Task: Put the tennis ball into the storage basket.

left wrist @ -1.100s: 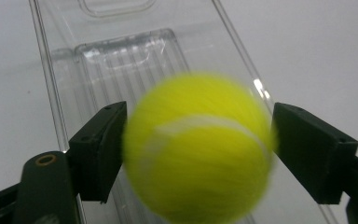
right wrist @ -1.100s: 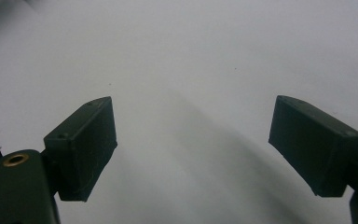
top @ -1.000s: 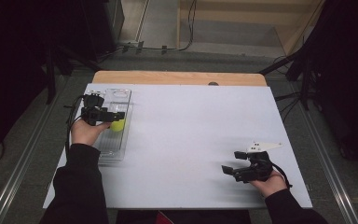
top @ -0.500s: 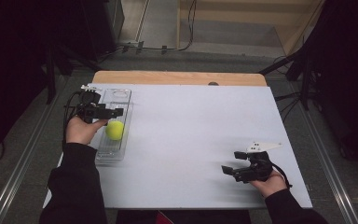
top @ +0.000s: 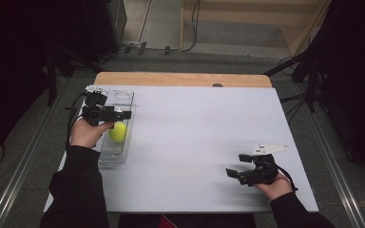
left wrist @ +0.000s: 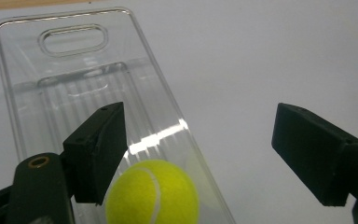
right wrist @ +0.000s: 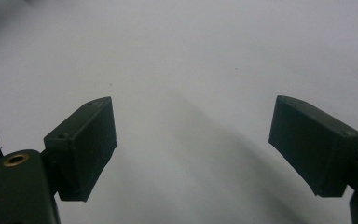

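Yellow tennis ball [left wrist: 152, 193] lying in clear plastic tray [top: 123, 97]
Left tool [top: 123, 114] hovers above it, jaws apart, holding nothing; right tool [top: 233, 174] open, empty.

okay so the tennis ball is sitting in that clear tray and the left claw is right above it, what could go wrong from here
The tennis ball lies loose in the clear tray, free of the open left claw. It is round, so a nudge from a jaw could probably set it rolling along the tray.

The tray sits at the left edge of the table; a bump from the hand might push it off.

The tray's glare may hide its rim, so a jaw could catch it.
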Motion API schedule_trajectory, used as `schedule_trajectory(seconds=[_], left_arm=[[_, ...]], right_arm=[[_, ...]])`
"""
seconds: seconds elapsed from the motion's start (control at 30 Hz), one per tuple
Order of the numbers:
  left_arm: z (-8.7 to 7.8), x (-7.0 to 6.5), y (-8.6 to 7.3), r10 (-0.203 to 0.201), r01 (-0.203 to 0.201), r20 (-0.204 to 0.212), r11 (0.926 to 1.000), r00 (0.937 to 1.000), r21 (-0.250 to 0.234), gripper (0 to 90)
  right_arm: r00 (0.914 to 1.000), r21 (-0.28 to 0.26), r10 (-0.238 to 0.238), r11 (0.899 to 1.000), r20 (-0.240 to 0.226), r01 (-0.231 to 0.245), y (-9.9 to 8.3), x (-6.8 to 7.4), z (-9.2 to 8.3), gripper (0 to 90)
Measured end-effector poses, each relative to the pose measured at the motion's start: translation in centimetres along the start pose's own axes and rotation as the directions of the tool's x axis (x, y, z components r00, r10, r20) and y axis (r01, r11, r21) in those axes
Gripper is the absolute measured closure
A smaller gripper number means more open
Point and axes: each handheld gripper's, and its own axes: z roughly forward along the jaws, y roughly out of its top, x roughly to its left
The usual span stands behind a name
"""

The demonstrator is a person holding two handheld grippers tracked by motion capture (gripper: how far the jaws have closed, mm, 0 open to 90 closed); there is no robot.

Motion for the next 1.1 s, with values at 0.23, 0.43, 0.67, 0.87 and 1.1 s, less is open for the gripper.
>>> schedule_trajectory(seconds=[0.23,0.43,0.67,0.87,1.1], left_arm=[[0.4,-1.0,0.1,0.018,-0.018,0.036,0.9998,0.9992,0.003,19.0],[0.7,-1.6,0.1,0.014,-0.015,0.097,0.9998,0.9952,0.009,19.0],[1.2,-2.4,-0.1,0.031,-0.034,0.13,0.9992,0.991,0.022,19.0],[1.9,-3.3,-0.3,0.053,-0.059,0.15,0.9975,0.9872,0.038,19.0],[2.2,-3.9,-0.5,0.055,-0.063,0.185,0.9974,0.9811,0.035,19.1]], right_arm=[[1.0,-0.001,0.0,1.0,0.0,0.0,0.0,0.0,0.0,13.0],[1.0,-0.003,0.0,1.0,0.0,0.0,0.0,0.0,0.0,13.0],[1.0,-0.002,0.0,1.0,-0.001,0.0,0.0,0.0,0.0,13.0],[1.0,-0.003,0.001,1.0,0.0,-0.001,0.0,0.0,-0.1,13.0],[1.0,-0.005,0.003,1.0,0.0,-0.003,0.0,0.0,-0.1,13.0]])
